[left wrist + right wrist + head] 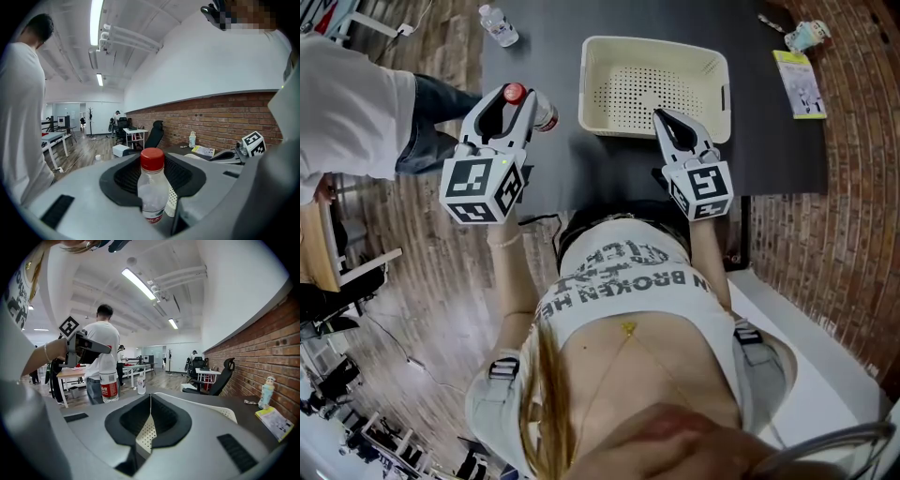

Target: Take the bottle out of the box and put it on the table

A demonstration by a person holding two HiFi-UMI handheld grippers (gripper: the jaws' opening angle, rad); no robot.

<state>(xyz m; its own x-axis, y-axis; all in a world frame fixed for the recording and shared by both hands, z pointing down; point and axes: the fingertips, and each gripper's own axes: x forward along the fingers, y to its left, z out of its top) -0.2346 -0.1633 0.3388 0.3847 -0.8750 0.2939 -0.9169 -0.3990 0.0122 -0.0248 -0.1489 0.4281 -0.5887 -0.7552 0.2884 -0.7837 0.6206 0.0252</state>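
A clear plastic bottle point(544, 114) with a red cap is held upright in my left gripper point(514, 101), which is shut on its body just below the neck. It hangs over the black table point(534, 56), left of the cream perforated box point(656, 84) and outside it. The left gripper view shows the bottle point(152, 192) between the dark pads point(124, 180). My right gripper point(667, 120) is shut with nothing in it, its tips at the box's near rim. In the right gripper view the jaws point(150, 398) meet, with the box's perforated wall point(146, 432) behind them.
A second small bottle point(499, 25) lies at the table's far left. A booklet point(800, 82) and a small figure-shaped bottle point(807, 36) sit at the far right. A person in a white shirt point(347, 103) stands left of the table. A brick wall point(853, 187) runs along the right.
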